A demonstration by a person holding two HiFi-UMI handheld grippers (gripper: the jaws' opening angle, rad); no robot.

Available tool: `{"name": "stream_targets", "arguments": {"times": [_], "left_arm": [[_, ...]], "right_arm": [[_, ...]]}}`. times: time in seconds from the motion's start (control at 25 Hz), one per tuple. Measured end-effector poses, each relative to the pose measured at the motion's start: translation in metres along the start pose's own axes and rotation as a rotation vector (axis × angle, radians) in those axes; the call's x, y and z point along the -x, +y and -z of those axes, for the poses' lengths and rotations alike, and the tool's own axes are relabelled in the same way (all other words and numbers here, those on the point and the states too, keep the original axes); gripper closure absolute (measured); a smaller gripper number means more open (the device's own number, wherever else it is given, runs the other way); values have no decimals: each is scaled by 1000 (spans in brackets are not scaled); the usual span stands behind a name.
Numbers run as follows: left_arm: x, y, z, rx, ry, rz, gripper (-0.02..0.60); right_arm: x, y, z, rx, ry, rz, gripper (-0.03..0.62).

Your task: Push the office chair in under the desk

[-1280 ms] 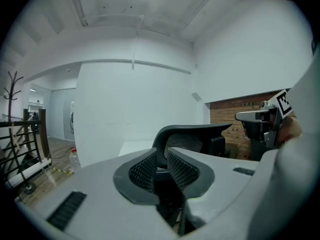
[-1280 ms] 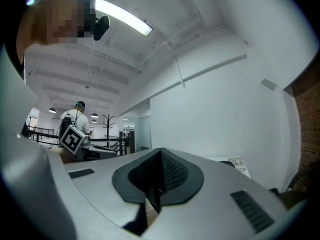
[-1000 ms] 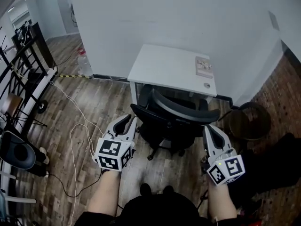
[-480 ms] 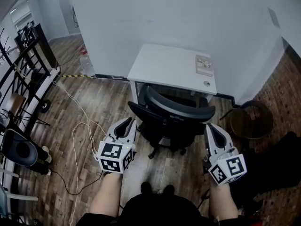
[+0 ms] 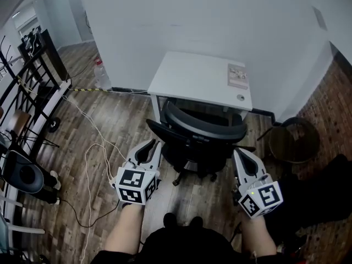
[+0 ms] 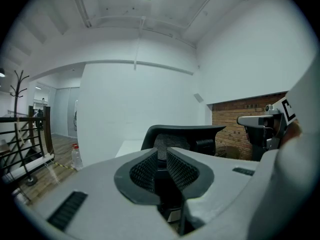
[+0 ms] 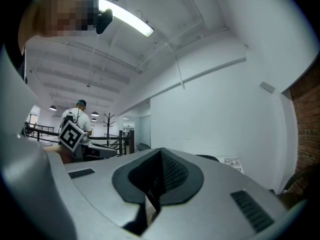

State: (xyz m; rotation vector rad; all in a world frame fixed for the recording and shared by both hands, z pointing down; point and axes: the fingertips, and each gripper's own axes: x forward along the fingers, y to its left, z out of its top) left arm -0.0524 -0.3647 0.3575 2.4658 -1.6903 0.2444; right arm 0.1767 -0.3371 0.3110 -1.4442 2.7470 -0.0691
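The black office chair (image 5: 201, 139) was found with its seat partly under the white desk (image 5: 187, 76). Its curved mesh backrest was turned toward the person and stood outside the desk's front edge. The left gripper (image 5: 154, 144) was held at the chair's left side, its tips just beside the left armrest; whether they touched could not be made out. In the left gripper view its jaws were seen slightly parted, with nothing between the pads and the backrest framed beyond the gap. The right gripper (image 5: 236, 152) was held at the chair's right side, near the right armrest, its jaws closed together on nothing. A printed sheet (image 5: 237, 76) was laid on the desk's right part. White cables (image 5: 91, 147) were strewn over the wooden floor (image 5: 126, 114) left of the chair, and a dark round table (image 5: 291, 142) was set to its right.
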Motion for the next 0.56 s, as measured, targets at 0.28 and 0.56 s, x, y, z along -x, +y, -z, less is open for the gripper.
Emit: {"name": "stream_targets", "arguments": {"times": [0.28,0.56], "left_arm": [[-4,4,2,4,-3,-14,523],[-12,15,2,8,9,-13,523]], "right_arm": [[0,-11,-2,-8,9,3,591],[-4,-8,-10,10,0,-6,591]]}}
